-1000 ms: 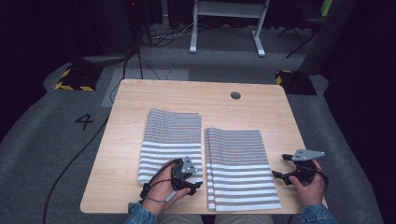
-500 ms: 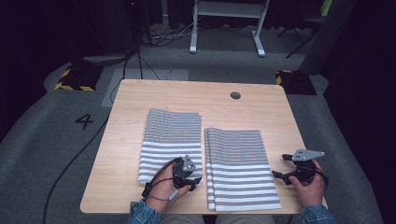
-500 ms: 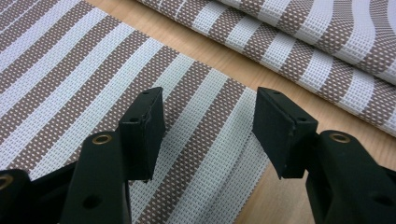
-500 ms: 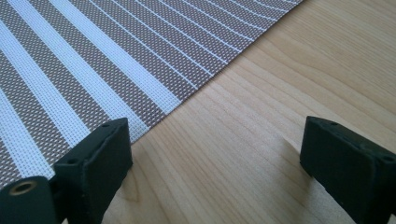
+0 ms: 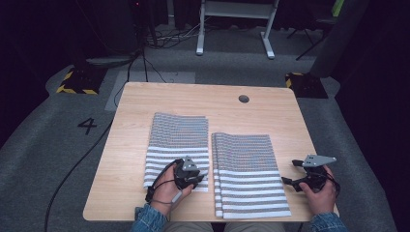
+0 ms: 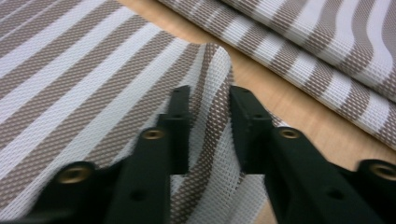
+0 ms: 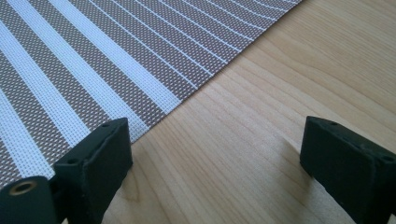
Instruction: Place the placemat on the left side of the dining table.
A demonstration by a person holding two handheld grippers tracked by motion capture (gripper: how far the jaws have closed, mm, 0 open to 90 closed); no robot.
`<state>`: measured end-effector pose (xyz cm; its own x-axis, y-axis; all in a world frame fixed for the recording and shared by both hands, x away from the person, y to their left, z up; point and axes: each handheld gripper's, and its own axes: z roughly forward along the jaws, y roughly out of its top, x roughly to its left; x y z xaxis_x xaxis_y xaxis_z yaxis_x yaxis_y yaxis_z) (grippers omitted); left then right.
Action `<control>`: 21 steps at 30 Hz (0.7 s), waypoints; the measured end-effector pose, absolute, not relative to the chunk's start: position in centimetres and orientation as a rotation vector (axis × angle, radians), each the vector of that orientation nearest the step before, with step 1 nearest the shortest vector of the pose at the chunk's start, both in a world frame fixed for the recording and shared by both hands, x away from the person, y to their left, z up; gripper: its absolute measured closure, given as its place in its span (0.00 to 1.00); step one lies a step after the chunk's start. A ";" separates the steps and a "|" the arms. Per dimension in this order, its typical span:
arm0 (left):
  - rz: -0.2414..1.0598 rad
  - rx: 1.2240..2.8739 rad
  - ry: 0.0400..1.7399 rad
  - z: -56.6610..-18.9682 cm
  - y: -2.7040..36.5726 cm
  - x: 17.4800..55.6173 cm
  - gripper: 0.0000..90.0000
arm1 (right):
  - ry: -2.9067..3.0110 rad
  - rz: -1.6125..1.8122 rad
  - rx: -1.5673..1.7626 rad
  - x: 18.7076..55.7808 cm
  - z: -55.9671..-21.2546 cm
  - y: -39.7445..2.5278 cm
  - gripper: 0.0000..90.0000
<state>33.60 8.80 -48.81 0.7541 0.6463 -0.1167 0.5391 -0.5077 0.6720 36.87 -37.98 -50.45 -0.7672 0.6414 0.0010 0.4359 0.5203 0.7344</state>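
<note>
high view / table: wooden table (image 5: pixel 145 101) is carrying two striped placemats side by side, a narrow strip of bare wood showing between them.
high view / left mat: left placemat (image 5: pixel 179 145) is lying left of the table's middle, its near edge short of the near table edge.
high view / right mat: right placemat (image 5: pixel 246 169) is sitting toward the near right corner, reaching closer to the near edge than the left one.
high view / left gripper: left gripper (image 5: pixel 199 178) is sitting on the near right corner of the left placemat, hand (image 5: pixel 167 191) wrapping it from behind.
high view / right gripper: right gripper (image 5: pixel 290 174) is hovering at the right placemat's right edge, near the table's right edge, jaws pointing at the mat.
left gripper view / grip: jaws are nearly closed and pinching a raised fold of the left placemat (image 6: pixel 93 93) at its corner; fabric is bunching up between the fingers (image 6: pixel 180 116).
left gripper view / neighbour: right placemat (image 6: pixel 317 51) is running across the top right, bare wood between.
right gripper view / jaws: spread wide, holding nothing, bare table (image 7: pixel 280 93) between them.
right gripper view / mat: right placemat (image 7: pixel 93 56) edge is lying just beside the left-hand finger (image 7: pixel 100 154); contact unclear.
</note>
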 end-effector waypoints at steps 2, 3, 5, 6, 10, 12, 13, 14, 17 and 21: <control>0.231 2.206 0.891 -48.2 8.9 33.5 0.93 | 2.493 1.091 0.903 36.9 -50.5 -38.0 0.10; 0.259 2.187 0.883 -47.8 9.0 33.4 0.94 | 2.493 1.091 0.905 36.9 -50.5 -38.0 0.10; 0.306 2.143 0.869 -46.8 9.2 33.2 0.95 | 2.493 1.091 0.905 36.9 -50.5 -38.0 0.10; 0.332 2.116 0.859 -46.3 9.4 33.1 0.95 | 2.493 1.091 0.905 36.9 -50.5 -38.0 0.10; 0.428 2.009 0.822 -44.0 10.9 32.5 0.96 | 2.493 1.092 0.903 36.9 -50.5 -38.0 0.10; 0.487 1.948 0.818 -42.8 12.0 32.1 0.96 | 2.492 1.091 0.905 36.9 -50.5 -38.0 0.10; 0.512 1.926 0.818 -42.4 12.4 32.0 0.96 | 2.496 1.086 0.906 36.9 -50.4 -38.0 0.10; 0.552 1.888 0.815 -41.8 13.2 31.7 0.96 | 2.495 1.086 0.906 36.9 -50.4 -38.0 0.10; 0.622 1.806 0.827 -40.6 15.1 31.1 0.96 | 2.496 1.087 0.908 36.9 -50.4 -38.0 0.10; 0.687 1.747 0.856 -39.6 17.1 30.5 0.96 | 2.494 1.088 0.909 36.9 -50.4 -38.0 0.10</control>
